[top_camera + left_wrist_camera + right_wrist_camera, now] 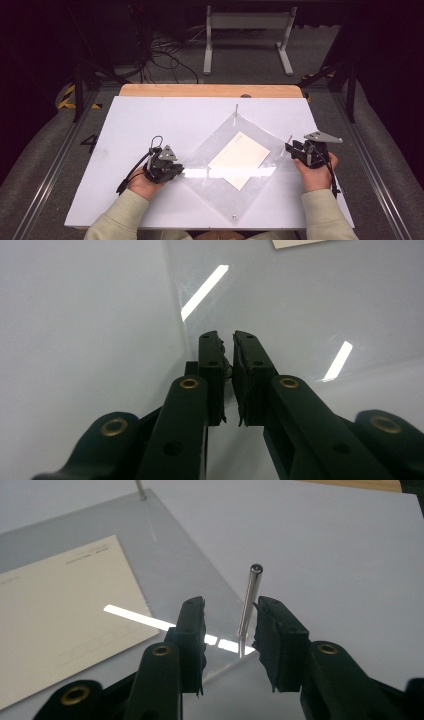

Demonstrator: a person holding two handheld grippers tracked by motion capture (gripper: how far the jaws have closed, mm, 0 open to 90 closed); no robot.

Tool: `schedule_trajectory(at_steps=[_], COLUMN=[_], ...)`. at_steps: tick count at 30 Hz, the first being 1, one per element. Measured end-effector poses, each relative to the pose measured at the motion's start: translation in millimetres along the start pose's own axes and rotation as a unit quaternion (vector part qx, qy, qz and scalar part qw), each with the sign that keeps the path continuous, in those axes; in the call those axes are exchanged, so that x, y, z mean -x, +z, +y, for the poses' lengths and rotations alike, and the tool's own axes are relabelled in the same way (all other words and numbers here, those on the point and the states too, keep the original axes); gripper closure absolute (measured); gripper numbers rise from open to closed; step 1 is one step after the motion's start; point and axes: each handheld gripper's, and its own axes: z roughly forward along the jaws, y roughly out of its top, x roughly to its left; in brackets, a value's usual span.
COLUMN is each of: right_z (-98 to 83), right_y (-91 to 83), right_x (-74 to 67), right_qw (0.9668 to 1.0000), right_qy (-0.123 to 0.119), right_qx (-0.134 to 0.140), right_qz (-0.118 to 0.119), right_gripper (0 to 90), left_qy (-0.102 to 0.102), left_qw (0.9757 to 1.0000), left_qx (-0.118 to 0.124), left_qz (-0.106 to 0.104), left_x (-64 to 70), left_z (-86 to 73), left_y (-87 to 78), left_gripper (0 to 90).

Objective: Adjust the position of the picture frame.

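On the white surface [130,130], the clear acrylic sheet's [220,145] corner was pinched by the closed left gripper [176,170], while the right gripper [227,630], fingers parted around the metal pin [248,605], was best kept centred.

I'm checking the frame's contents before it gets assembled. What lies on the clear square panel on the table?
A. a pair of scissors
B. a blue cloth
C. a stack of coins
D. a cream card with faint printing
D: the high view shows a cream card lying flat near the middle of the clear panel, and the right gripper view shows faint printed lines on it.
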Motion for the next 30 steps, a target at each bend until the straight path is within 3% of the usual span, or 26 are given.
schedule_trajectory(at_steps=[3,4,6,9,13,19,26,28,30], right_z=[4.6,7.3,13.2,23.4,44.7,90.1,123.1,123.3,121.7], right_y=[10.0,14.7,21.1,23.8,30.9,59.4,96.7,111.3,119.7], right_x=[1.4,2.6,4.9,5.4,-1.2,-23.8,-44.3,-48.1,-50.8], right_qw=[1.0,0.9999,0.9997,0.999,0.9978,0.9938,0.9891,0.9876,0.9864], right_qy=[0.001,-0.002,-0.005,-0.022,-0.051,-0.105,-0.141,-0.144,-0.147], right_qx=[-0.008,-0.014,-0.021,-0.035,-0.039,-0.037,-0.034,-0.035,-0.04], right_qz=[-0.003,-0.01,-0.009,-0.014,-0.014,-0.007,0.028,0.052,0.061], right_gripper=[65.8,69.3,84.5,84.8,84.9,84.8,84.7,84.7,84.7], left_qy=[0.0,0.001,0.001,-0.001,0.014,0.025,0.04,0.062,0.067], left_qw=[1.0,1.0,1.0,1.0,0.9993,0.9982,0.9968,0.9935,0.9926], left_qx=[0.0,-0.001,0.0,-0.006,-0.019,-0.028,-0.04,-0.051,-0.053], left_qz=[-0.001,-0.002,-0.001,-0.008,-0.028,-0.047,-0.056,-0.081,-0.086], left_x=[-0.1,-0.4,0.0,3.4,15.5,27.9,39.7,51.5,54.5], left_z=[-0.1,0.0,0.0,-0.4,-6.0,-15.9,-20.0,-21.4,-21.6], left_y=[0.0,-0.1,0.0,-1.3,-7.7,-16.3,-21.5,-24.2,-24.4], left_gripper=[83.1,83.1,83.1,83.1,83.0,83.0,83.0,82.9,83.0])
